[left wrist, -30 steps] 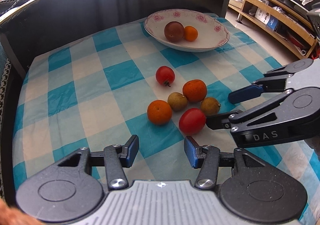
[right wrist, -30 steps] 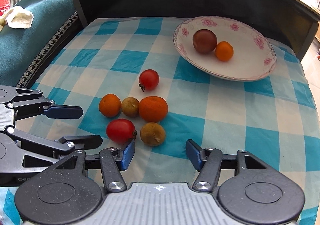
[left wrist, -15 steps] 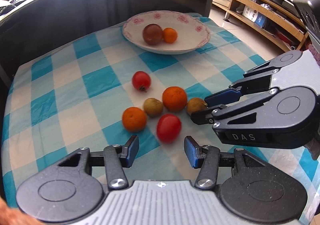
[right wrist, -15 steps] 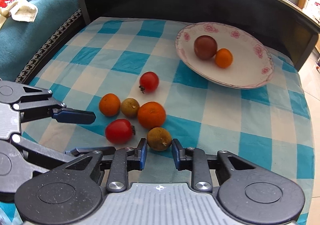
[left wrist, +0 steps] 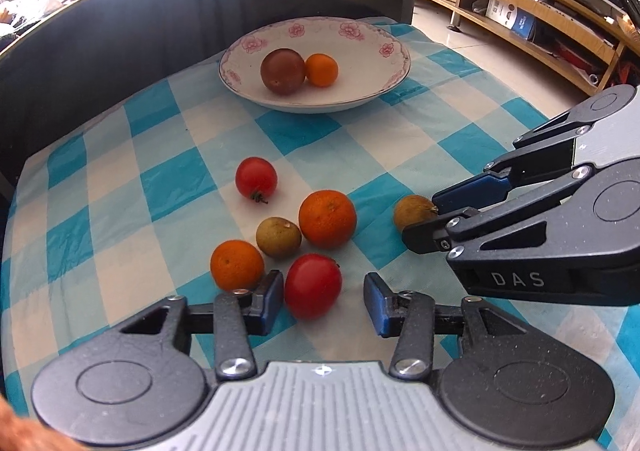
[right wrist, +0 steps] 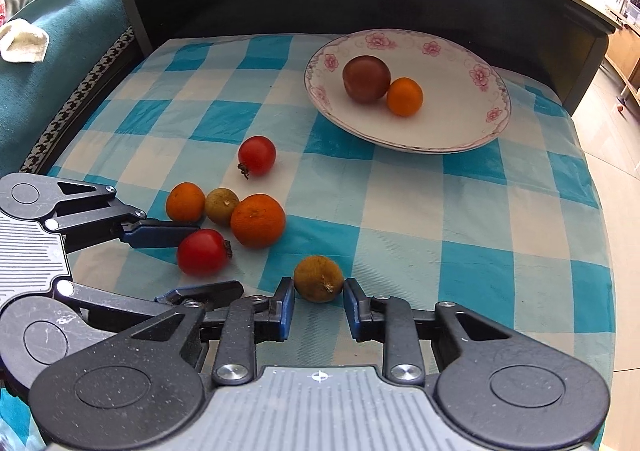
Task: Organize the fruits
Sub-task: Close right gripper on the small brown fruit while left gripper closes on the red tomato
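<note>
Brownish, dull-skinned little fruit (right wrist: 319, 278) sits pinched between our right claw (right wrist: 319, 301); our left claw (left wrist: 324, 301) gapes around a red tomato (left wrist: 313, 286)

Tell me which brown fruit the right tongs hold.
The brown fruit off alone, pinched between the right tongs; the other brown fruit sits wedged between two oranges.

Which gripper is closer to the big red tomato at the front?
Left. The left gripper has its fingers either side of the red tomato, open. The right gripper is off to its right, shut on the brown fruit.
</note>
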Demonstrator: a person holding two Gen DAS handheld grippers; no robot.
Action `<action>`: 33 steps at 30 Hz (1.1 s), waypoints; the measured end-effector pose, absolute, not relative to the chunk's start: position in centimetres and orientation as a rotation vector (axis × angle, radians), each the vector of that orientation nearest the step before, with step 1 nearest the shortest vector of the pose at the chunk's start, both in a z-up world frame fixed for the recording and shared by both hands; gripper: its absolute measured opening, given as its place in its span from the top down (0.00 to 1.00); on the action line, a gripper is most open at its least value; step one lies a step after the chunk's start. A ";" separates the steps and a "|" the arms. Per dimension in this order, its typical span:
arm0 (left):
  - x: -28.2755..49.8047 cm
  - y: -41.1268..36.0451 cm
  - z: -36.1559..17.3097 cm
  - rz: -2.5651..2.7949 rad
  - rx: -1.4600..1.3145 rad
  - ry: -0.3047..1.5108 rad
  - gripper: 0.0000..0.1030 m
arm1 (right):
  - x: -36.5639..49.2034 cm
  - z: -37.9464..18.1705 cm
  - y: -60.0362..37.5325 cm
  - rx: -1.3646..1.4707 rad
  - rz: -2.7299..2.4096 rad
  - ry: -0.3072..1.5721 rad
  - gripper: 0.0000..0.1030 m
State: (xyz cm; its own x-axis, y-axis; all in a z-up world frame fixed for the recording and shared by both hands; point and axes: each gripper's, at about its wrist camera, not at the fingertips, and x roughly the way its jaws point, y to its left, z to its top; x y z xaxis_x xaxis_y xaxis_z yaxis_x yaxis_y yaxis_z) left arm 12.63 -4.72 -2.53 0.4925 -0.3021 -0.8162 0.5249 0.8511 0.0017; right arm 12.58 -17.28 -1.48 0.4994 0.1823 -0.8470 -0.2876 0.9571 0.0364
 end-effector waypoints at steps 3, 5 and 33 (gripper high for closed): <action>12.5 -5.1 -2.5 -0.483 0.297 0.920 0.59 | 12.6 -1.5 -17.4 -0.113 0.278 1.010 0.79; 12.5 -5.1 -2.4 -0.475 0.302 0.924 0.63 | 12.6 -1.4 -17.6 -0.113 0.275 1.010 0.79; 13.0 -4.6 -0.1 -0.448 0.296 0.902 0.64 | 12.5 0.2 -17.3 -0.109 0.283 0.961 0.83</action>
